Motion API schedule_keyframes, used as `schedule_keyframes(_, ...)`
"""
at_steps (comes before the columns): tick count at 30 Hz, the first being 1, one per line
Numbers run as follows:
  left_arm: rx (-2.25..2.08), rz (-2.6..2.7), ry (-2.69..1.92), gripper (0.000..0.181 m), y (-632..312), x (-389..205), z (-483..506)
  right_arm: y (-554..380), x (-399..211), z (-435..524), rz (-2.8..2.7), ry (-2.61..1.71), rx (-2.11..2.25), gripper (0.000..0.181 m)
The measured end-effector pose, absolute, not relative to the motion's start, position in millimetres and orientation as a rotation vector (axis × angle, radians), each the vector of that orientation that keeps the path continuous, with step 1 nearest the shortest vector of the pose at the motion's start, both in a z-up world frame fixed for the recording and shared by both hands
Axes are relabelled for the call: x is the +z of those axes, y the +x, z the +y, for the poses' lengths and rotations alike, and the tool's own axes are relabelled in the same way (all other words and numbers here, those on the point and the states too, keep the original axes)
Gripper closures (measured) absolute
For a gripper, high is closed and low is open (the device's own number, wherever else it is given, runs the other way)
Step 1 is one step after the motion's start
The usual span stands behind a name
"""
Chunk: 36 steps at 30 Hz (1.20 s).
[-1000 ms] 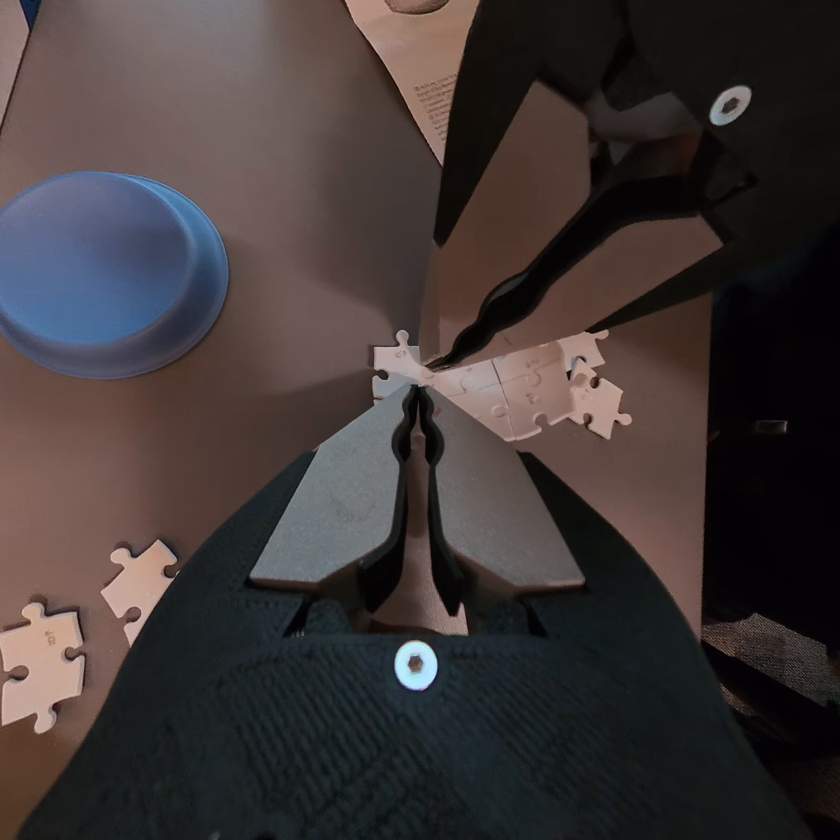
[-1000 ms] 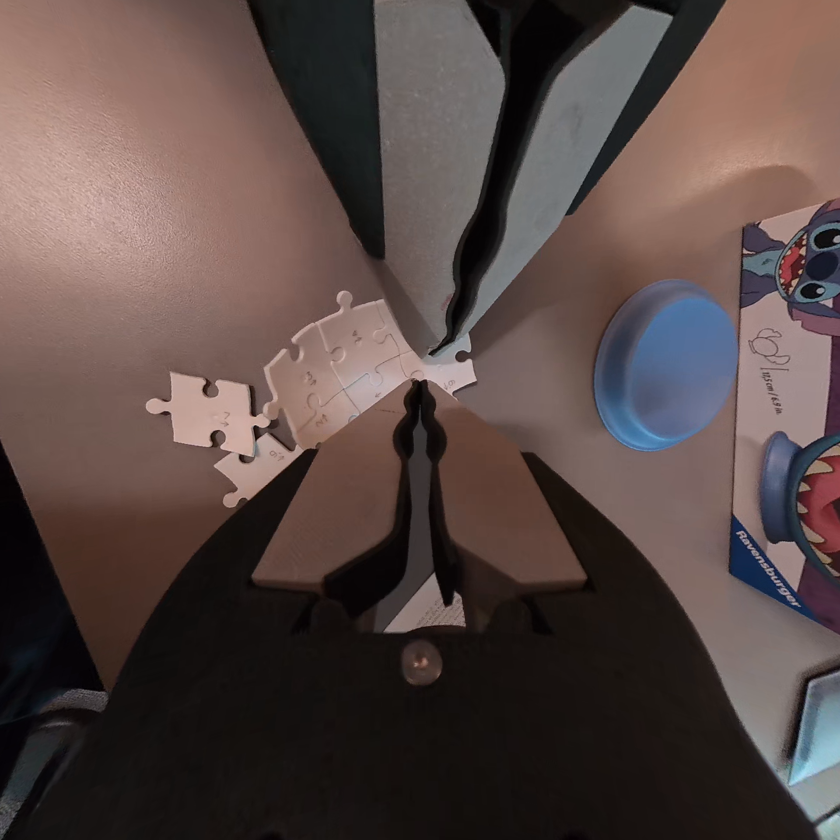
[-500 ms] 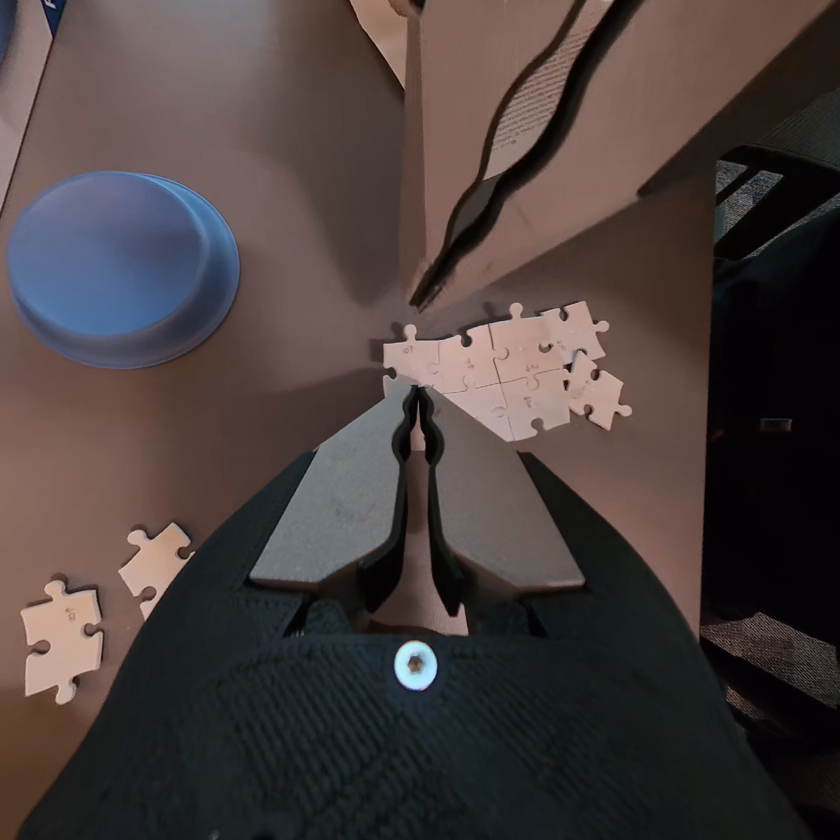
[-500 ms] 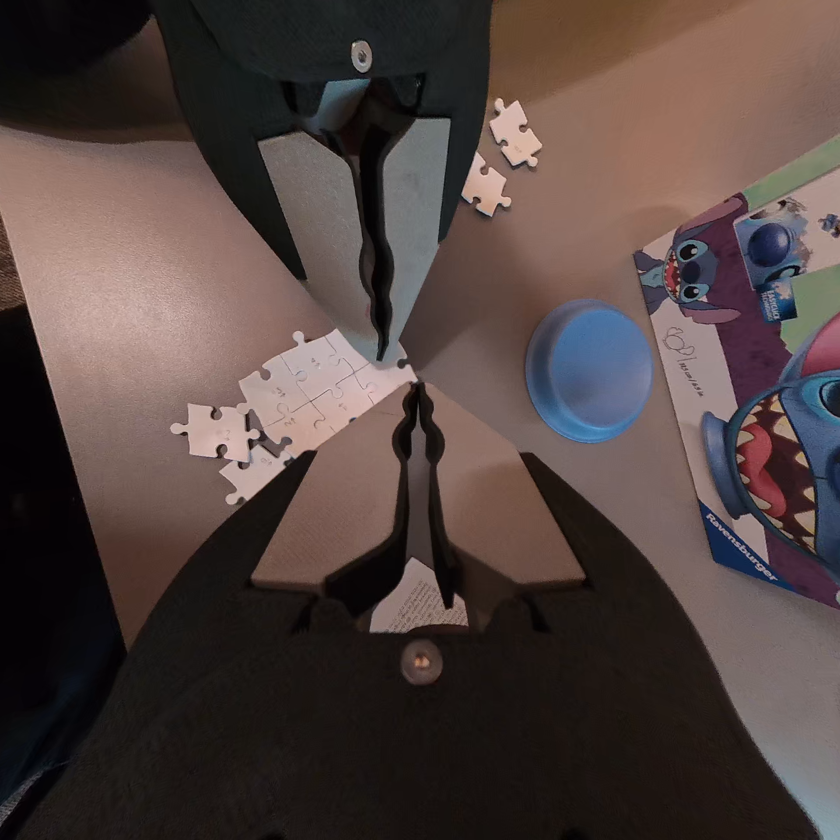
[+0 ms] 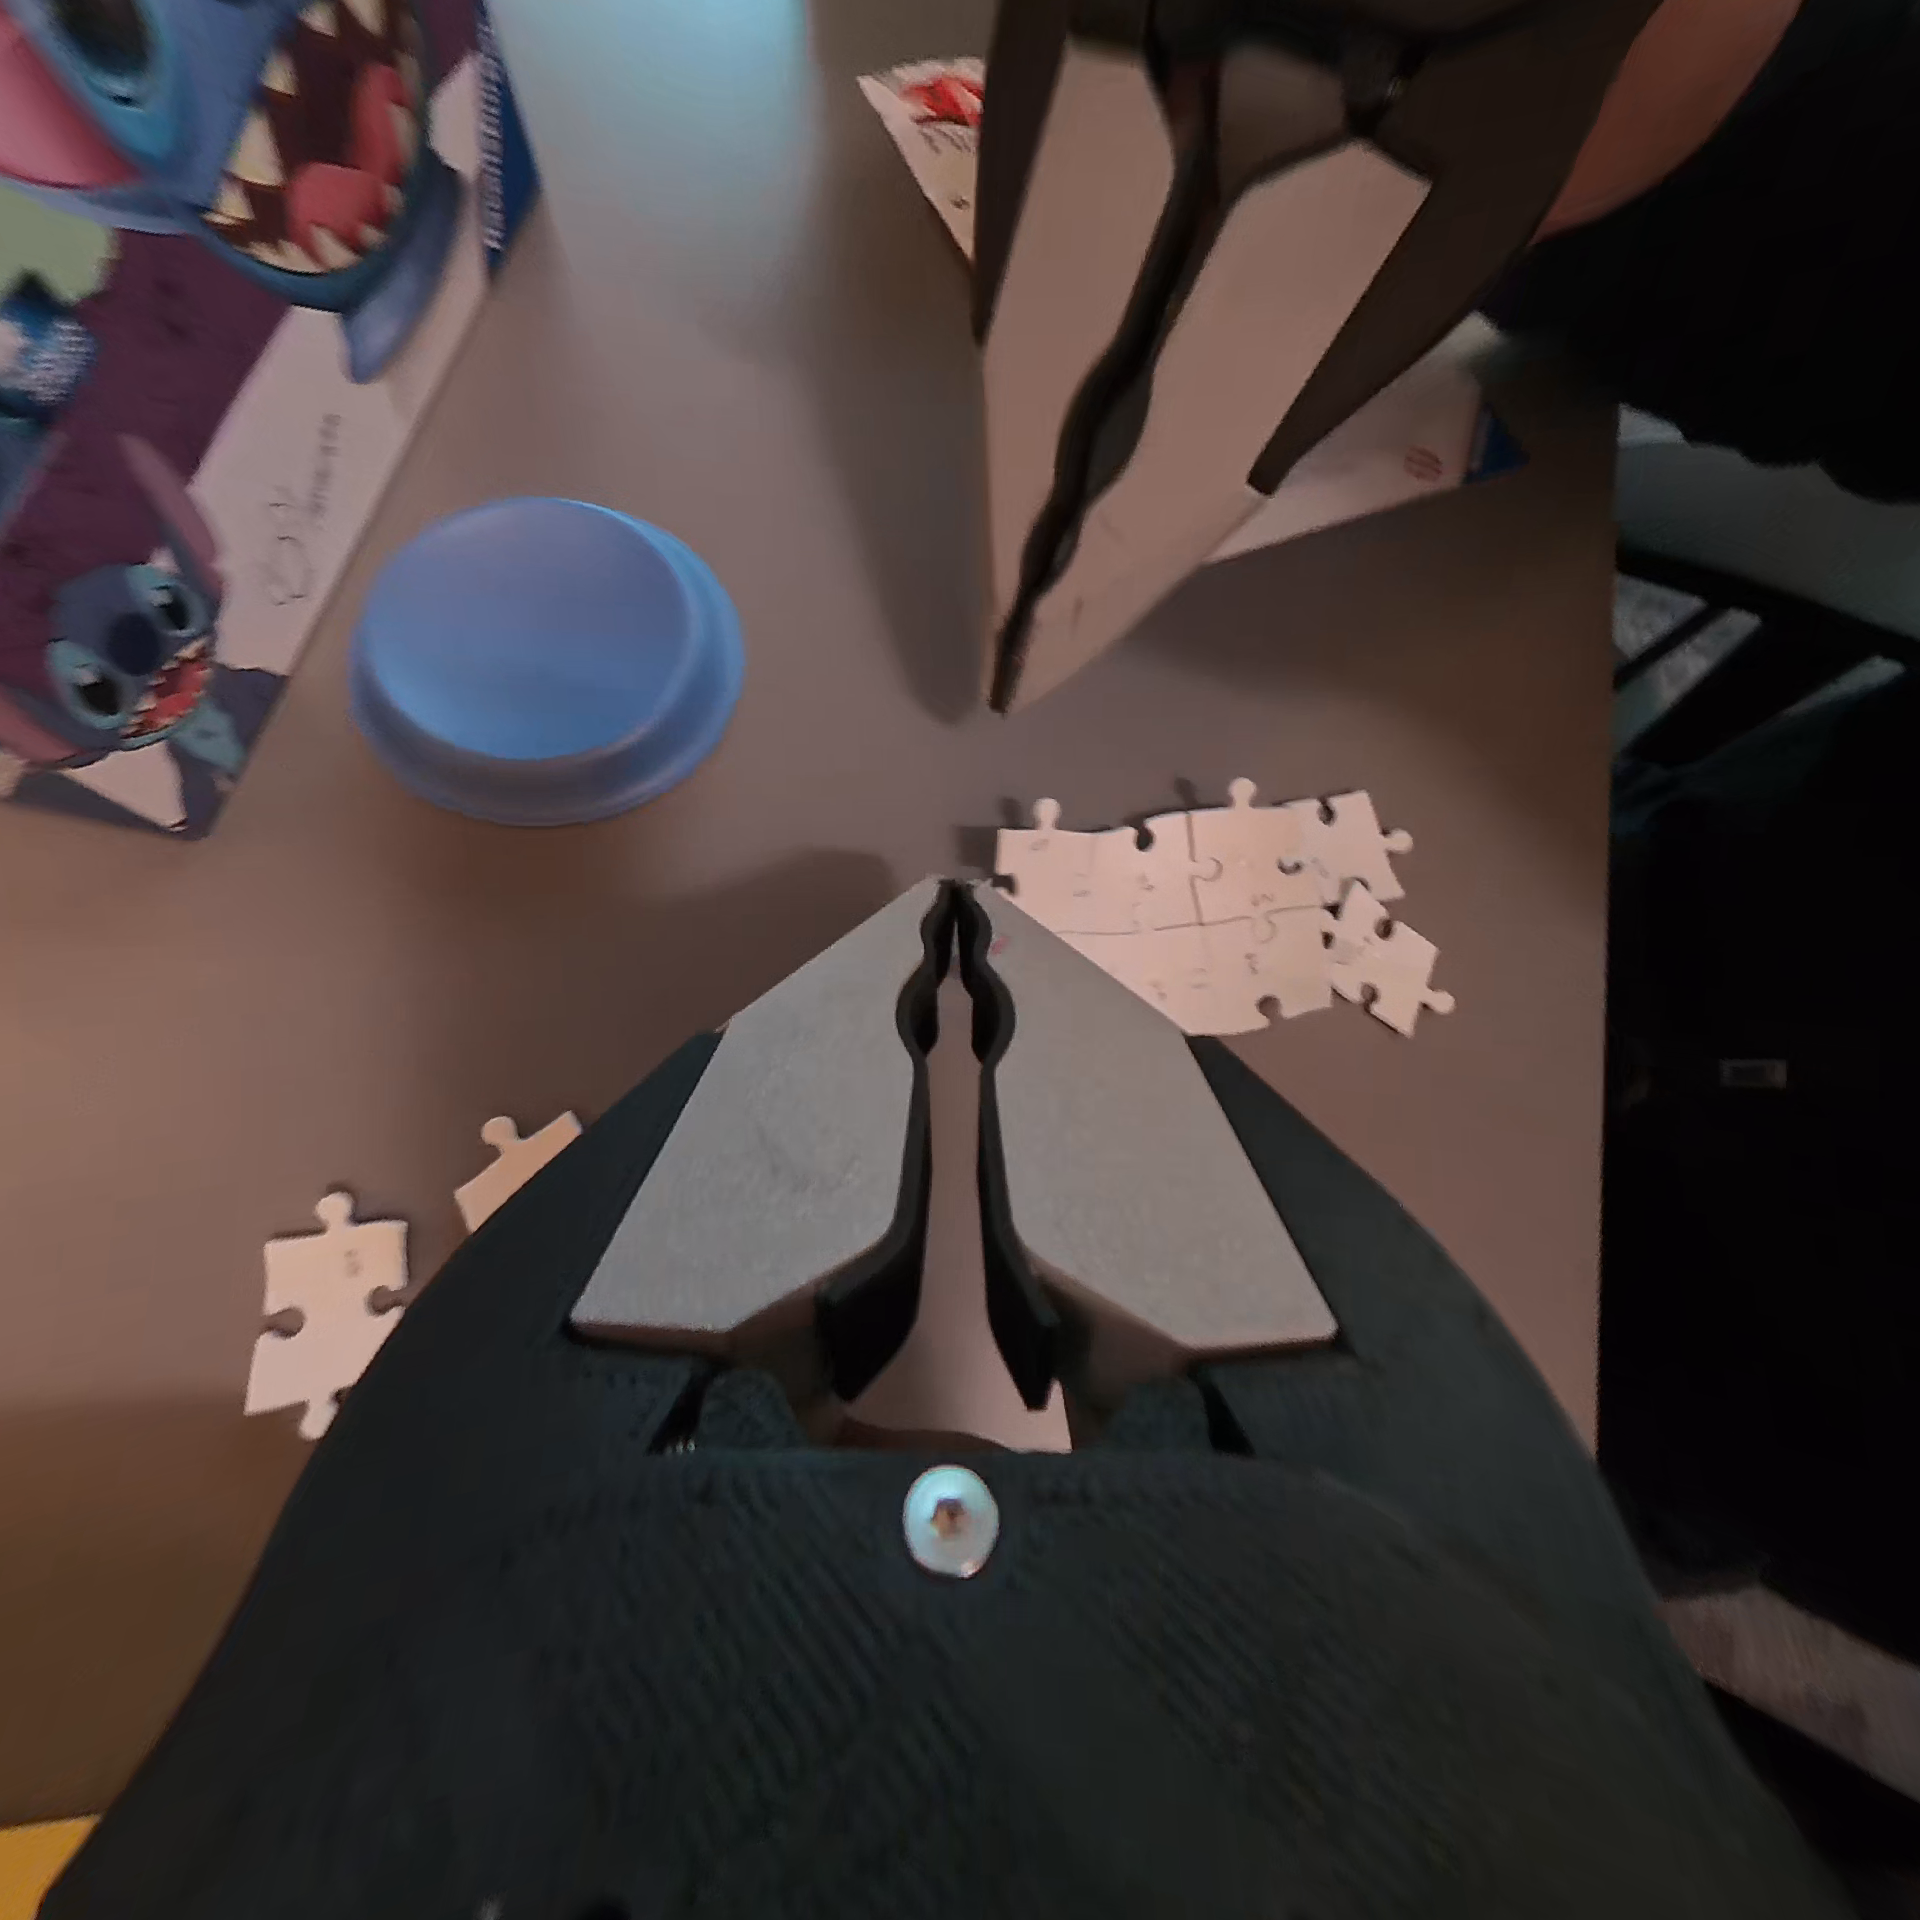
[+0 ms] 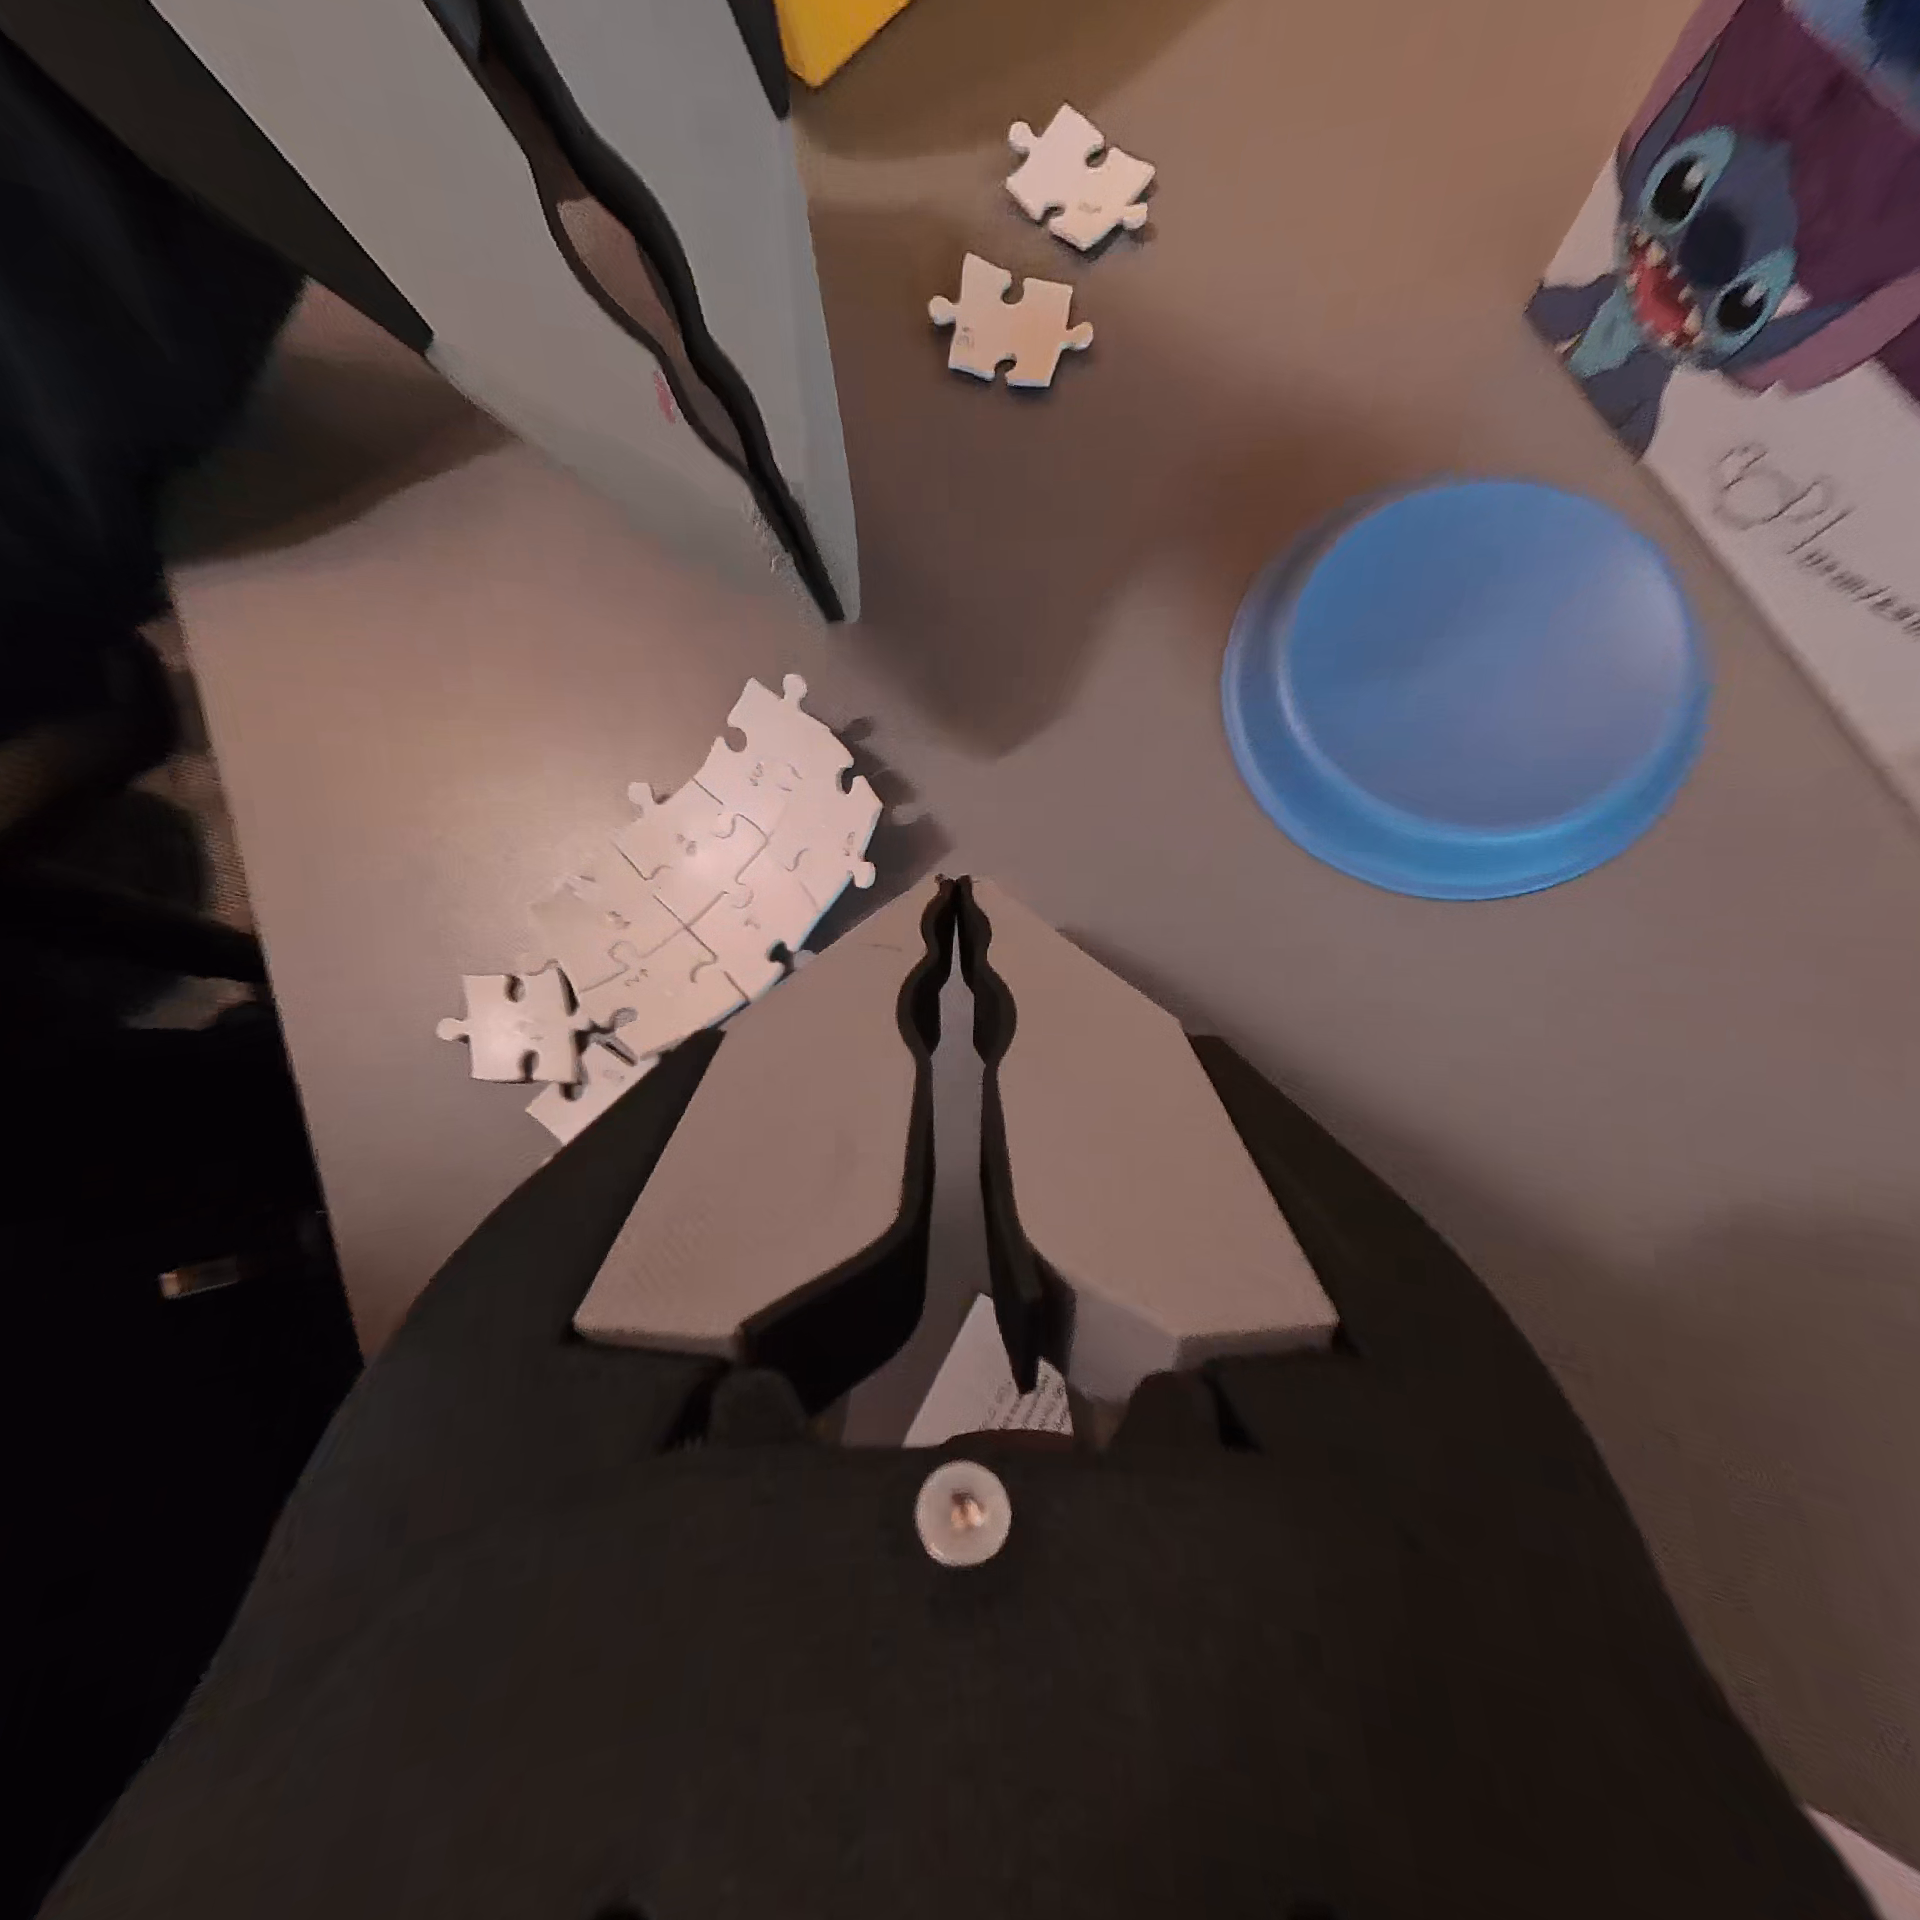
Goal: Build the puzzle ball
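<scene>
- Resting on the desk (image 5: 727, 260), the picture box (image 5: 156, 436) lies far left, likely our reference.
- We see the blue stand (image 5: 545, 665) near it, waiting for the ball.
- Our joined, curved patch (image 5: 1195, 914) sits mid-right; two loose pieces (image 6: 1049, 260) lie apart.
- Both left tongs (image 5: 951, 885) and right tongs (image 6: 956, 883) hover closed, gripping nothing.
</scene>
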<state>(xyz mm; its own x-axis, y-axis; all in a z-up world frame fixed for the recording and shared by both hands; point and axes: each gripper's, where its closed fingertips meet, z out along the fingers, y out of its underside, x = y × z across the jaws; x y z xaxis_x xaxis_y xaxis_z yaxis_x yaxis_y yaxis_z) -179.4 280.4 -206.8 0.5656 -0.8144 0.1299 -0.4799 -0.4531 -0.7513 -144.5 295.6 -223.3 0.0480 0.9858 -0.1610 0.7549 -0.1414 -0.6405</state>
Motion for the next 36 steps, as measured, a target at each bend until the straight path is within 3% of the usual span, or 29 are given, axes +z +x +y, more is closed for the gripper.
schedule_keyframes(3,-0.621,0.977,-2.131,0.181,-185,-206,288,-149,-227,291,-1.725,-1.999,0.988,0.181)
schedule_keyframes(5,-0.597,0.945,-2.137,0.181,-188,-206,294,-153,-227,288,-1.714,-2.012,1.056,0.165)
schedule_keyframes(11,-0.526,0.807,-2.122,0.181,-201,-199,313,-163,-233,276,-1.763,-1.988,1.087,0.169)
schedule_keyframes(13,-0.528,0.77,-2.128,0.167,-205,-198,317,-165,-240,272,-1.802,-1.999,1.074,0.17)
schedule_keyframes(23,-0.486,0.727,-2.137,0.166,-214,-198,322,-169,-235,281,-1.683,-2.037,1.172,0.177)
schedule_keyframes(30,-0.399,0.637,-2.152,0.151,-229,-199,334,-163,-237,309,-1.57,-2.063,1.072,0.176)
schedule_keyframes(36,-0.373,0.636,-2.17,0.15,-231,-204,336,-152,-230,324,-1.533,-2.037,0.981,0.168)
